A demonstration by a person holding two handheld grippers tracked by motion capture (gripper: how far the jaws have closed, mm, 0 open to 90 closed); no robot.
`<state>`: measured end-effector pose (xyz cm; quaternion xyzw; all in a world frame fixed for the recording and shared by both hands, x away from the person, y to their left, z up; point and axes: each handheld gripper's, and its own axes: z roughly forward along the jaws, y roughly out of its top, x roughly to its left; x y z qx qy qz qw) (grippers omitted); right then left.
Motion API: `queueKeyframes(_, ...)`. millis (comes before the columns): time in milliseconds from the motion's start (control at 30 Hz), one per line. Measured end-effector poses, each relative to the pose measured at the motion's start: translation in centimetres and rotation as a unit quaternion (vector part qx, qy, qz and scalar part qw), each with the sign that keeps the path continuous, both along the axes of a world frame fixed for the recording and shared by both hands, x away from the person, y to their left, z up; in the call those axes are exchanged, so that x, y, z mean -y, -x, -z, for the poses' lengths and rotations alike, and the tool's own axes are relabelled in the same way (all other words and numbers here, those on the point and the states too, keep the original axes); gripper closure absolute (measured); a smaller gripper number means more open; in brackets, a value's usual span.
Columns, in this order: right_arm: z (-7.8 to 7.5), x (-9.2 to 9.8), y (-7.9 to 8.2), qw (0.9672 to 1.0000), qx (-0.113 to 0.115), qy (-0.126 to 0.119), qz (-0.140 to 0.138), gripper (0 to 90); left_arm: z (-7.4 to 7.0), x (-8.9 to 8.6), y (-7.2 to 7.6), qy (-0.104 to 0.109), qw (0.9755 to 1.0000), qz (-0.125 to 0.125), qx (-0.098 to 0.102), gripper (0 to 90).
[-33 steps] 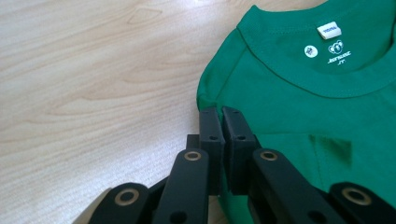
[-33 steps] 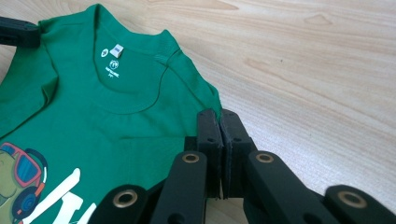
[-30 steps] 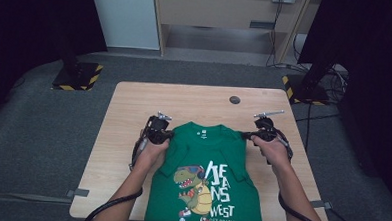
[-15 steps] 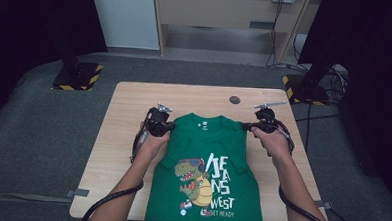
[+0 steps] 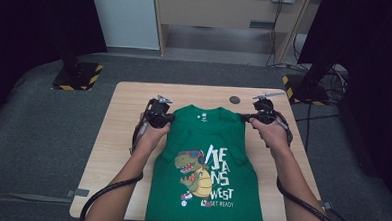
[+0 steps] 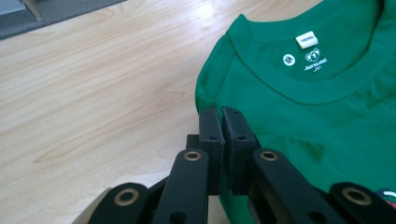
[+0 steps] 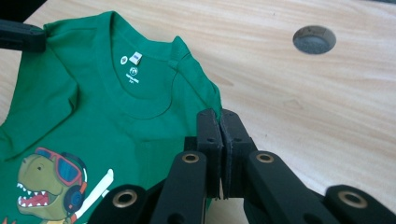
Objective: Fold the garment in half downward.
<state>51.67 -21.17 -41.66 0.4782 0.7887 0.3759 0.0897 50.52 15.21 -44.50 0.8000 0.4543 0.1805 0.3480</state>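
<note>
A green T-shirt [image 5: 207,156] with a dinosaur print lies face up on the wooden table [image 5: 123,132], collar toward the far edge. My left gripper [image 5: 169,118] is shut on the shirt's left shoulder edge, with the cloth [image 6: 327,121] pinched between the closed jaws [image 6: 220,114]. My right gripper [image 5: 243,117] is shut on the other shoulder, where the green fabric [image 7: 93,107] runs into the closed jaws [image 7: 219,116]. The other gripper's black tip [image 7: 21,37] holds the far shoulder in the right gripper view. The shirt's hem hangs over the near table edge.
A round cable hole [image 5: 234,99] sits in the table just beyond the right gripper, also seen as a grey hole [image 7: 314,39]. Stands with yellow-black bases [image 5: 78,75] flank the table on the grey floor. A cabinet stands behind.
Both grippers have moved away from the person toward the far edge, lifting slightly, and the shirt has slid with them up the table.
</note>
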Motion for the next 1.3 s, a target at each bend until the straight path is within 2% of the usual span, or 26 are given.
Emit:
queueKeyframes(500, -2.1, -0.5, -2.2, 0.9998, 0.018, 0.002, 0.000, 88.2, -1.1, 0.6, -2.7, -0.011, 0.9999, 0.004, 0.010, 87.7)
queueKeyframes(733, -2.3, -0.6, -2.7, 0.9998, 0.019, 0.000, 0.001, 88.2, -1.0, 0.8, -3.5, -0.011, 0.9999, 0.006, 0.011, 87.7)
queueKeyframes(900, -2.4, -0.5, -3.1, 0.9997, 0.022, -0.002, 0.006, 88.2, -1.1, 1.1, -4.1, -0.022, 0.9996, 0.011, 0.016, 87.7)
queueKeyframes(1100, -2.5, 0.0, -3.2, 0.9998, 0.018, -0.002, 0.009, 88.1, -0.7, 1.3, -4.3, -0.019, 0.9996, 0.013, 0.016, 87.6)
queueKeyframes(1300, -3.0, -0.2, -3.8, 0.9997, 0.020, -0.005, 0.010, 88.1, -1.8, 1.6, -5.1, -0.027, 0.9993, 0.015, 0.021, 87.6)
